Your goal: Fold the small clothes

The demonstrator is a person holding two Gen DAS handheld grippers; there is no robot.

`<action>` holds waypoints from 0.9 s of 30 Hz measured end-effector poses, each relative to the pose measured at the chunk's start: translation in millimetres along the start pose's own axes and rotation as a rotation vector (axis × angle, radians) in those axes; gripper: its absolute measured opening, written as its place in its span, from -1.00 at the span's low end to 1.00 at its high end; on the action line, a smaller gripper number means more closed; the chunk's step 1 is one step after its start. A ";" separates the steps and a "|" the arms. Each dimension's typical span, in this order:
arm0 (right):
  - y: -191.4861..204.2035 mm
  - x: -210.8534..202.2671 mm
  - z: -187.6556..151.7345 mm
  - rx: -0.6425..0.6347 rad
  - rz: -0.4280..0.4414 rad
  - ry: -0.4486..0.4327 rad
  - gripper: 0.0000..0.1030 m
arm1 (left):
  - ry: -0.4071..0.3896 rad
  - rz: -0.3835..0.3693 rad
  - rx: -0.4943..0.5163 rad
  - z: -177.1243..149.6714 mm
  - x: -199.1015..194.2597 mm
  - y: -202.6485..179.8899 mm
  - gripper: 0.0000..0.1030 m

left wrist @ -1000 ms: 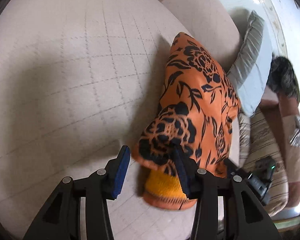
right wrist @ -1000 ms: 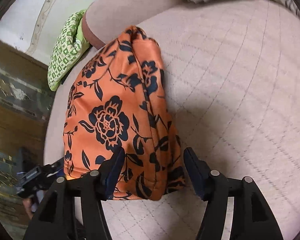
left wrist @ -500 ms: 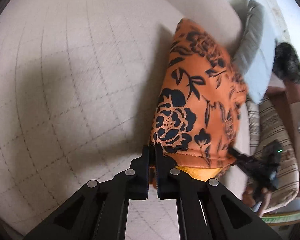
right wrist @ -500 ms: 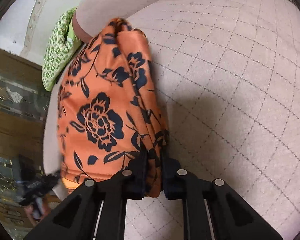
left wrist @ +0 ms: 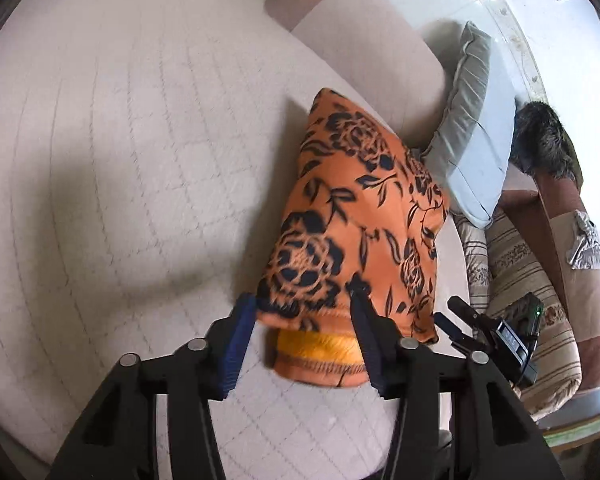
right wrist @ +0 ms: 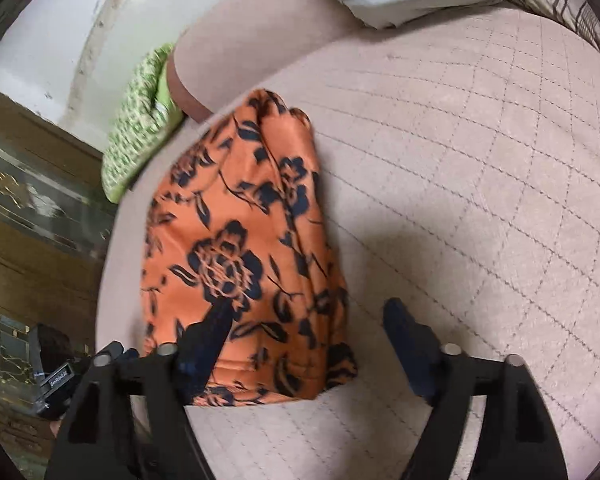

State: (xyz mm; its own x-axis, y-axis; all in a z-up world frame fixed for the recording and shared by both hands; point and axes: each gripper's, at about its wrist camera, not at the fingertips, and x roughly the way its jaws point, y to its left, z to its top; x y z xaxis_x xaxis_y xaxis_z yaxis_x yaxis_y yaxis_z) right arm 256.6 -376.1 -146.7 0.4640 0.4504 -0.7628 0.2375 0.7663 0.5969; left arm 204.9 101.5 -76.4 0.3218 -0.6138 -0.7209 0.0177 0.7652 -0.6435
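An orange garment with black flowers (left wrist: 352,224) lies folded on a quilted beige cushion (left wrist: 120,160). Its yellow ribbed waistband (left wrist: 316,346) shows at the near end. My left gripper (left wrist: 300,324) is open, its jaws astride the garment's near left corner without pinching it. In the right wrist view the same garment (right wrist: 236,248) lies flat. My right gripper (right wrist: 308,340) is open, its left finger (right wrist: 208,332) over the cloth, its right finger (right wrist: 408,336) over the bare cushion (right wrist: 480,200).
A grey pillow (left wrist: 468,140) lies beyond the garment. A green patterned cushion (right wrist: 140,140) sits at the far left. A striped cushion (left wrist: 520,272) and the sofa back (right wrist: 260,32) border the seat. The other gripper (left wrist: 496,332) shows at right.
Both grippers were shut on the garment's near corners half a second ago. Both have opened and let go, and the garment has settled on the cushion.
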 end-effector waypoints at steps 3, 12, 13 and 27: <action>1.3 12.5 1.4 0.003 -0.002 0.025 0.57 | 0.073 0.060 0.007 12.1 23.4 -11.6 -0.03; 20.2 39.2 -4.9 -0.094 -0.066 0.119 -0.49 | 0.104 0.009 0.011 9.4 61.8 -16.7 -0.65; 21.0 36.6 -2.7 -0.083 -0.060 0.119 -0.56 | 0.103 0.006 0.023 10.6 57.7 -19.6 -0.68; 48.5 9.9 37.0 -0.080 0.015 0.044 0.56 | 0.007 -0.004 0.068 53.8 6.0 -56.3 0.08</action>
State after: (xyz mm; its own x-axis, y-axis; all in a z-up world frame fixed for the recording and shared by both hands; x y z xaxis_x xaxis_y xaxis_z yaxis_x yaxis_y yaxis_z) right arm 304.3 -351.3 -116.1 0.4283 0.4806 -0.7652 0.1613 0.7925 0.5881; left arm 256.8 65.2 -30.6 0.3149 -0.6180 -0.7204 0.0835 0.7741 -0.6276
